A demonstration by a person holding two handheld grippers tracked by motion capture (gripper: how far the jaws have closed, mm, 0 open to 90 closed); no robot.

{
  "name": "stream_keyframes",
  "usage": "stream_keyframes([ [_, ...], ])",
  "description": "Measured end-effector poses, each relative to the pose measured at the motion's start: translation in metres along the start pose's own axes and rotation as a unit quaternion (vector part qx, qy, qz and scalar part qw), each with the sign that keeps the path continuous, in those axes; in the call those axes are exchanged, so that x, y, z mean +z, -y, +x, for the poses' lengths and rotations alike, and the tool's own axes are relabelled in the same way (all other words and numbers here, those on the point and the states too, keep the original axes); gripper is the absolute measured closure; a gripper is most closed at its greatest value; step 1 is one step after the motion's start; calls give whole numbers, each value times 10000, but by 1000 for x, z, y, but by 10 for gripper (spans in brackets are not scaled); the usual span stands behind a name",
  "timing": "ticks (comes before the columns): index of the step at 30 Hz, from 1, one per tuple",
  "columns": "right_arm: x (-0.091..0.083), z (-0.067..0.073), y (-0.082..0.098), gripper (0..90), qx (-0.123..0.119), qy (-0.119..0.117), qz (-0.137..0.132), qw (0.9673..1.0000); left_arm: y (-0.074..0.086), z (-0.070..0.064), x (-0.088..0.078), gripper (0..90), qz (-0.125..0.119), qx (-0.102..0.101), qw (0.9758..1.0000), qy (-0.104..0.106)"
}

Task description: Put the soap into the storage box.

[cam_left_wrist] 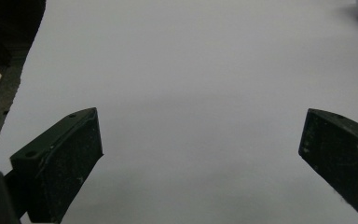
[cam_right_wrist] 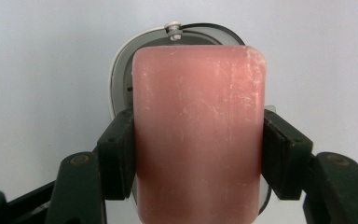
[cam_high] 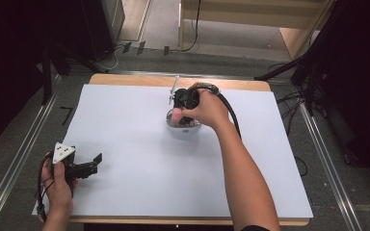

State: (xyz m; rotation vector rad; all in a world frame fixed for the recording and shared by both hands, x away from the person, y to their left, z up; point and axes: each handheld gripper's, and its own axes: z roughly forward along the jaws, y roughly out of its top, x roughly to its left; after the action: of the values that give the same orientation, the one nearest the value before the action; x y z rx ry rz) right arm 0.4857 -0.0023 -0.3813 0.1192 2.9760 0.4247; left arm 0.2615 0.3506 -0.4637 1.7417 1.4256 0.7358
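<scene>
The right gripper point(cam_right_wrist: 198, 154) is seen clamped on a pink rectangular bar of soap point(cam_right_wrist: 199, 135), both pads pressed to its long sides, held directly above a white oval soap dish point(cam_right_wrist: 121, 70) on the white table sheet point(cam_high: 125, 125). Placing or lifting is judged to be in hand. A level descent and release would be required next. The left gripper point(cam_left_wrist: 200, 154) is spread, empty, near the sheet's corner.
</scene>
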Motion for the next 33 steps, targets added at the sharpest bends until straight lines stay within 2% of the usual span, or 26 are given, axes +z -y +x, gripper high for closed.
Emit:
stream_keyframes([
  [27, 7, -2, 3, 385, 94, -1, 167, 9998, 0, 0, 0, 0, 2, -4, 10000, 2],
  [31, 6, -2, 2, 373, 59, 1, 116, 9999, 0, 0, 0, 0, 6, -2, 10000, 5],
  [33, 2, -2, 2, 348, 124, -22, -77, 9999, 0, 0, 0, 0, 1, -6, 10000, -1],
])
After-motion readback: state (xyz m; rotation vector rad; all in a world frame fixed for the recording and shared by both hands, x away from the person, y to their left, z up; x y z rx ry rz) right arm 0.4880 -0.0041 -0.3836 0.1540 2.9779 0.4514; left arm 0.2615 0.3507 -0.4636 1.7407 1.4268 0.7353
